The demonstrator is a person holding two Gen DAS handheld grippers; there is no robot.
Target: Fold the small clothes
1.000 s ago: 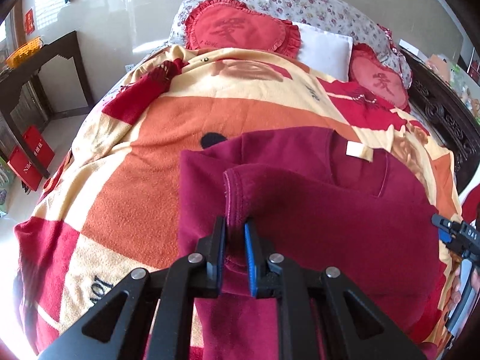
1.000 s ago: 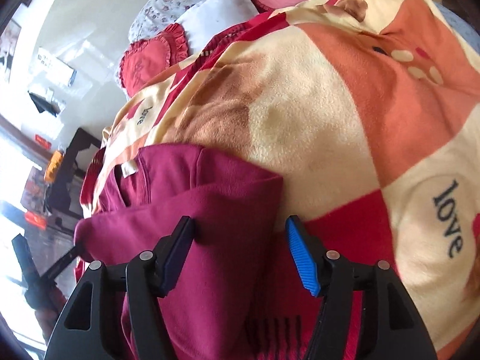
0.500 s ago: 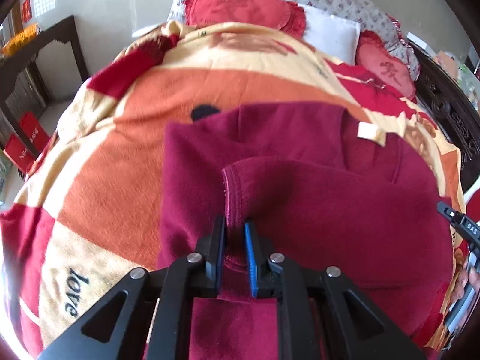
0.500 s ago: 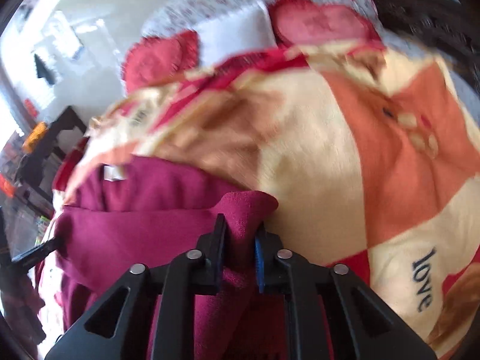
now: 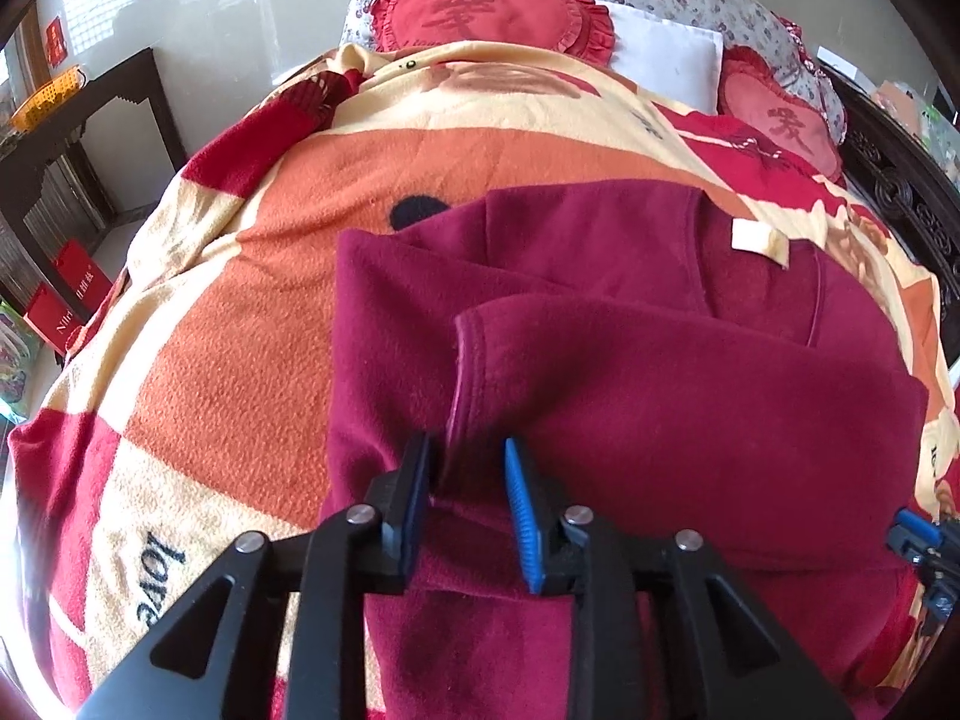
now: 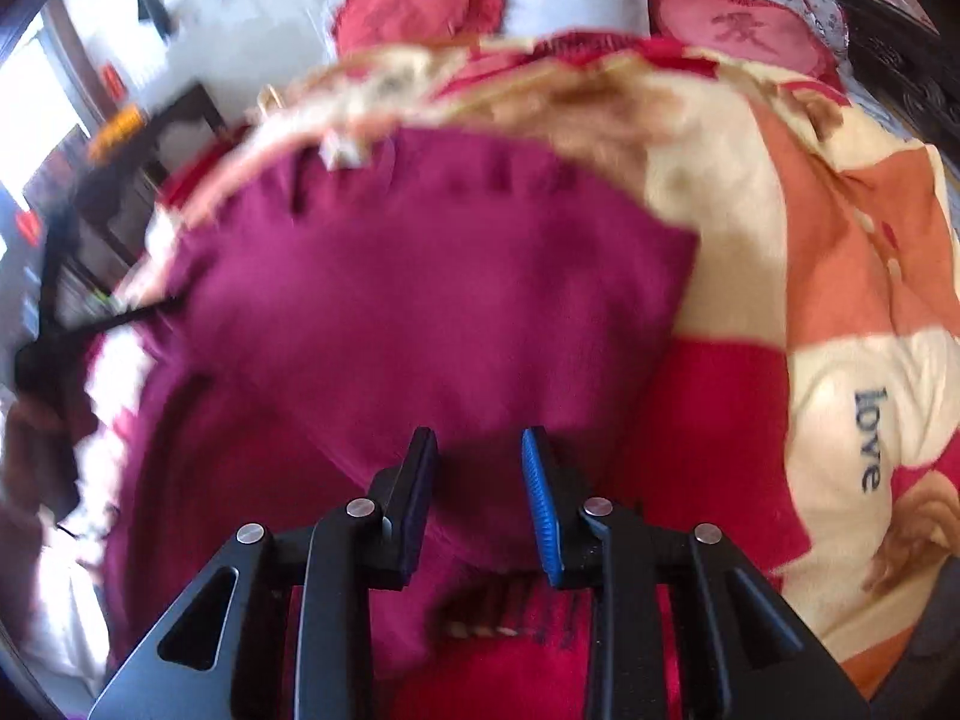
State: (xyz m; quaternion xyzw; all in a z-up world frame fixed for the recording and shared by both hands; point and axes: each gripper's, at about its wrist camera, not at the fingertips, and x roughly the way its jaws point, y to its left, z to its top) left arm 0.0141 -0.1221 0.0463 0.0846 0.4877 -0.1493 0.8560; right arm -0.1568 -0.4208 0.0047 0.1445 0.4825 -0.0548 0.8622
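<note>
A dark red fleece top [image 5: 600, 360] lies spread on the checked blanket [image 5: 240, 360] of a bed, its neckline with a pale label [image 5: 757, 238] turned toward the pillows. One sleeve [image 5: 630, 396] is folded across the body, its hemmed cuff edge running down toward the camera in the left wrist view.

The left gripper [image 5: 468, 486] sits low over that cuff; its jaws are opening, a ridge of cuff fabric stands in the gap between them, and the pads no longer clamp it. The right gripper [image 6: 480, 492] shows in its own blurred view with its jaws apart over the lower edge of the top, fabric lying beneath and between them without the pads pressing on it. Its blue tip also pokes into the right edge of the left wrist view.

Around the top the blanket shows orange, cream and red squares and the word "love". Two red heart cushions [image 5: 480, 12] and a white pillow [image 5: 666, 60] lie at the head, and a dark side table [image 5: 90, 102] stands on the left
</note>
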